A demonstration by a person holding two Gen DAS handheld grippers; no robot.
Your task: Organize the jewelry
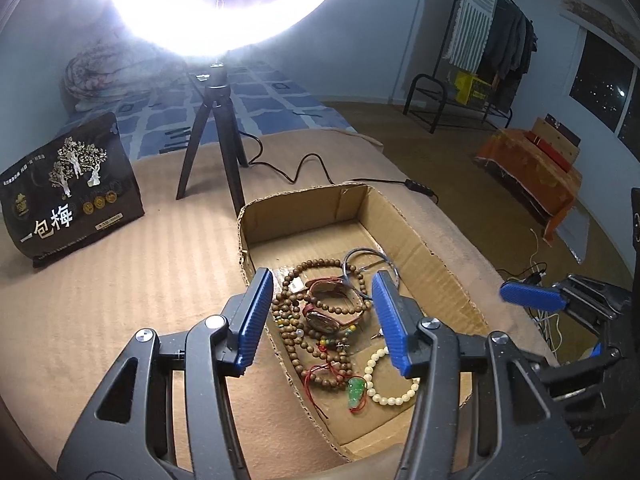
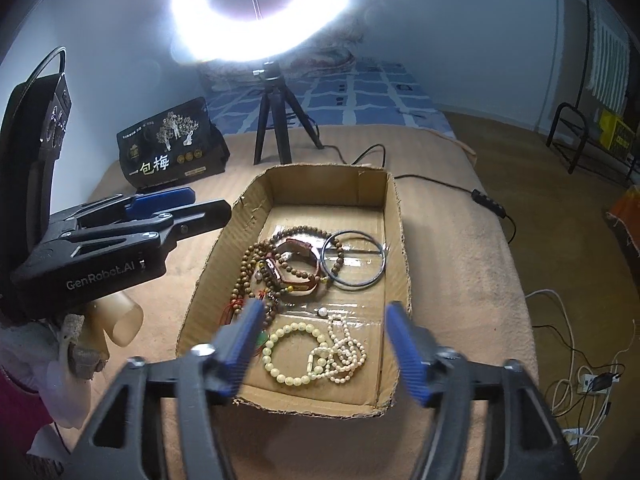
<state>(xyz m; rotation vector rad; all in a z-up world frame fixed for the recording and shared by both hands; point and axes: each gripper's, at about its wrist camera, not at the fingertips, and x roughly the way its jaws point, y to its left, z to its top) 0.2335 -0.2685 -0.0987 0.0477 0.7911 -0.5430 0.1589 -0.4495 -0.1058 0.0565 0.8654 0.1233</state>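
Two grippers hover over one cardboard tray (image 2: 394, 216) on a tan blanket: left gripper (image 1: 326, 312) and right gripper (image 2: 320, 342), both spread wide, gripping nothing. Inside lie two cream bead strands (image 2: 320, 354), brown bead strands (image 1: 296, 344), one green pendant (image 1: 356, 390), two thin bangles (image 2: 354, 258). Beyond stand one black snack bag (image 1: 72, 188) and one ring light (image 2: 264, 12).

Black tools (image 1: 324, 320), blue ribbed pads, "GenRobot.AI" mark.

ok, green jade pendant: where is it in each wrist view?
Left wrist: green pendant low centre, in the cardboard box, left of the cream bead bracelet.
Right wrist: mostly hidden, a green sliver beside the left blue pad.
Shared landmark: cream bead bracelet.
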